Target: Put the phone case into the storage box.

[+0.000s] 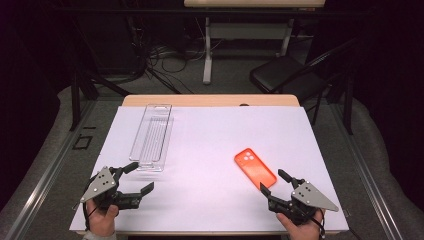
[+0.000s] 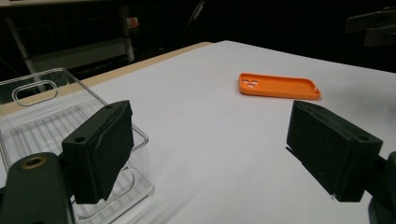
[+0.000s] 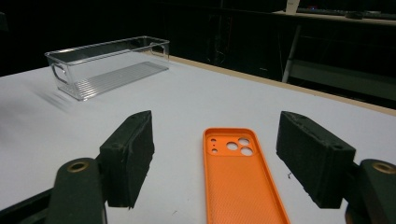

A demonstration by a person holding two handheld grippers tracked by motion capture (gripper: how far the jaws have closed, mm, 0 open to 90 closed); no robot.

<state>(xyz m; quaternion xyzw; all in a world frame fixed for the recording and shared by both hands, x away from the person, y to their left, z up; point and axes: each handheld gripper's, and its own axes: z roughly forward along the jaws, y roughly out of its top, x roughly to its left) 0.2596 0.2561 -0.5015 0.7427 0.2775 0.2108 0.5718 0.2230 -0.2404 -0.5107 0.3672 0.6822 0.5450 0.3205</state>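
Observation:
An orange phone case (image 1: 255,168) lies flat on the white table cover, right of centre, hollow side up with its camera holes at the far end. My right gripper (image 1: 274,182) is open just behind its near end; in the right gripper view the case (image 3: 238,172) runs between the two pads without touching them. A clear plastic bin (image 1: 151,136) stands lengthwise at the left. My left gripper (image 1: 140,178) is open near the bin's front end, with nothing between its jaws. In the left gripper view the bin (image 2: 46,112) sits behind the left pad and the case (image 2: 279,86) lies farther off.
The white cover (image 1: 210,135) spans most of the wooden table. Beyond the far edge are a black folding chair (image 1: 287,75), another table's legs and cables on the floor. Open surface lies between the bin and the case.

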